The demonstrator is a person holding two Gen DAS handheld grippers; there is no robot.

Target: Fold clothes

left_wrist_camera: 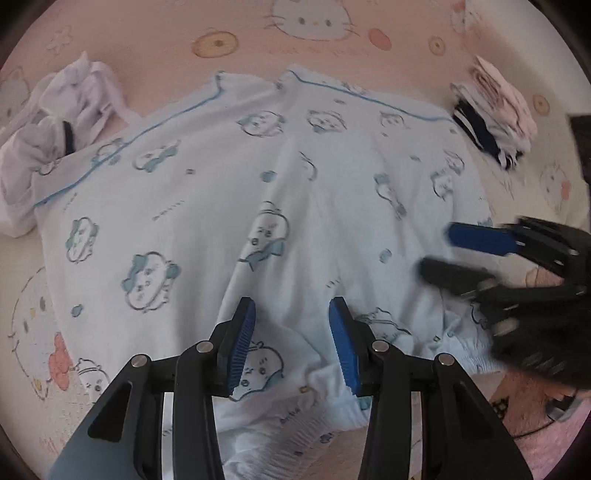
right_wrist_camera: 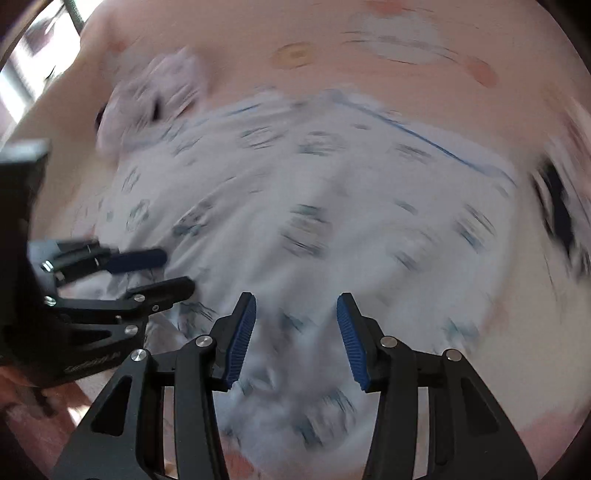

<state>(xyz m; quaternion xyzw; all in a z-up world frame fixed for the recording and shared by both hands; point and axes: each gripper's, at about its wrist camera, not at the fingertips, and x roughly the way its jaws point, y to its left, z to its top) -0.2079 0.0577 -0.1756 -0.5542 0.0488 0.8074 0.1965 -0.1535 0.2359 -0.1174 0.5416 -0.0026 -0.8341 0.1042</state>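
One pale printed garment (left_wrist_camera: 229, 192) spread flat, one crumpled white garment (left_wrist_camera: 55, 125), one stack of folded clothes (left_wrist_camera: 495, 114), two grippers, left gripper (left_wrist_camera: 291, 347), right gripper (right_wrist_camera: 295, 339), one pink cartoon-print sheet (left_wrist_camera: 147, 33)

White garment (left_wrist_camera: 221, 192) with blue cartoon print, pink cat-patterned sheet (left_wrist_camera: 155, 33)

Black left gripper (left_wrist_camera: 291, 321), blue ribbed pads, silver pivot screws

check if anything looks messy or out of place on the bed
The printed shorts lie spread but wrinkled, with a ridge running down the middle. A white garment sits crumpled at their far left corner, while the clothes at far right are stacked folded. Nothing looks spilled or damaged.
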